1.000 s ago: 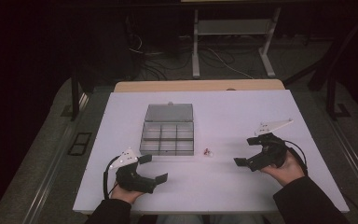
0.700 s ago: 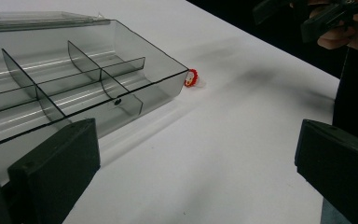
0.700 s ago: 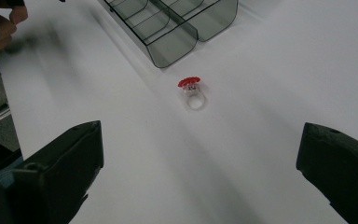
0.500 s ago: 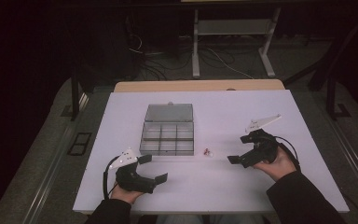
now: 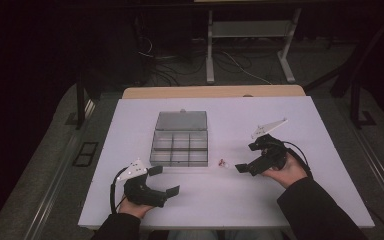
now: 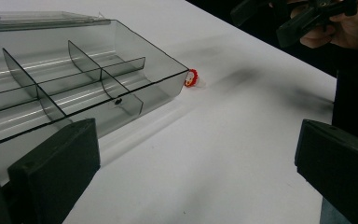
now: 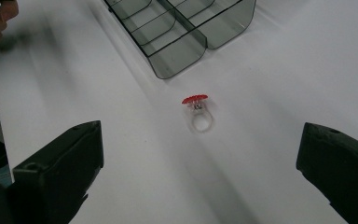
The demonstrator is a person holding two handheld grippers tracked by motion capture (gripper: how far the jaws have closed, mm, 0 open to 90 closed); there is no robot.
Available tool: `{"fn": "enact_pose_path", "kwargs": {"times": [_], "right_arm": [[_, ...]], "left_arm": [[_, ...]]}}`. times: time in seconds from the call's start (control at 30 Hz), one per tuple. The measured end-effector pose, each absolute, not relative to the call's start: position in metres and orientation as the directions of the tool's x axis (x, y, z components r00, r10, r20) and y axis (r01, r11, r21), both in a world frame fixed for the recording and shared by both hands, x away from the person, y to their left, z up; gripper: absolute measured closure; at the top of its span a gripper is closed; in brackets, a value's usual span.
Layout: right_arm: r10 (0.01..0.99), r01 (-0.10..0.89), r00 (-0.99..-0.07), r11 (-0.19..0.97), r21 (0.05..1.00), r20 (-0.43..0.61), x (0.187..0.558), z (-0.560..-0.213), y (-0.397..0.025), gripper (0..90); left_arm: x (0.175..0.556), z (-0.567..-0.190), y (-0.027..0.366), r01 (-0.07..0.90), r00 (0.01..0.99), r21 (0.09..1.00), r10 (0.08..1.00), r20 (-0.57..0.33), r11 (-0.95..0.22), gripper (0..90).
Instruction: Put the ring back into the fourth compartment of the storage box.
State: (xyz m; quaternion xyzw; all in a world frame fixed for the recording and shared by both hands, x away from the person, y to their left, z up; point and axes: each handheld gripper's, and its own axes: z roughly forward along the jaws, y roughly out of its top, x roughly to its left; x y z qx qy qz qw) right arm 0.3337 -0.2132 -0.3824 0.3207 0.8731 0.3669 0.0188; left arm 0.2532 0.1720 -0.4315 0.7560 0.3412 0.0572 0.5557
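A clear ring with a red top lies on the white table just right of a grey see-through compartment box whose lid is open. My right gripper is open, a short way right of the ring and pointing at it; the ring lies ahead of its jaws. My left gripper is open near the table's front edge, below the box's front left corner, with nothing between its jaws.
The white table ends in a wooden strip at the far side. Beyond it stand a metal frame and cables on a dark floor. The box's compartments look bare.
My right gripper has moved left and a little forward, closing in on the ring. The left gripper, box and ring have stayed put.
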Motion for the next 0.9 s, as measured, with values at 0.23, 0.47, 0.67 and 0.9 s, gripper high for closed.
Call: {"fn": "enact_pose_path", "kwargs": {"times": [0.23, 0.47, 0.67, 0.9], "right_arm": [[0.564, 0.539, -0.801, 0.536, 0.650, 0.199, 0.341, -0.382, -0.205, 0.0], [0.558, 0.542, -0.804, 0.546, 0.639, 0.206, 0.348, -0.387, -0.197, 0.0], [0.550, 0.544, -0.807, 0.547, 0.636, 0.217, 0.353, -0.392, -0.193, 0.0], [0.538, 0.542, -0.813, 0.555, 0.631, 0.224, 0.359, -0.400, -0.186, 0.0]], "left_arm": [[0.253, -0.431, 0.172, 0.452, 0.762, 0.879, 0.579, -0.292, -0.150, 0.0], [0.253, -0.431, 0.172, 0.451, 0.762, 0.879, 0.577, -0.292, -0.151, 0.0], [0.253, -0.431, 0.171, 0.451, 0.764, 0.879, 0.576, -0.292, -0.153, 0.0], [0.254, -0.431, 0.171, 0.450, 0.765, 0.880, 0.575, -0.290, -0.154, 0.0]]}}
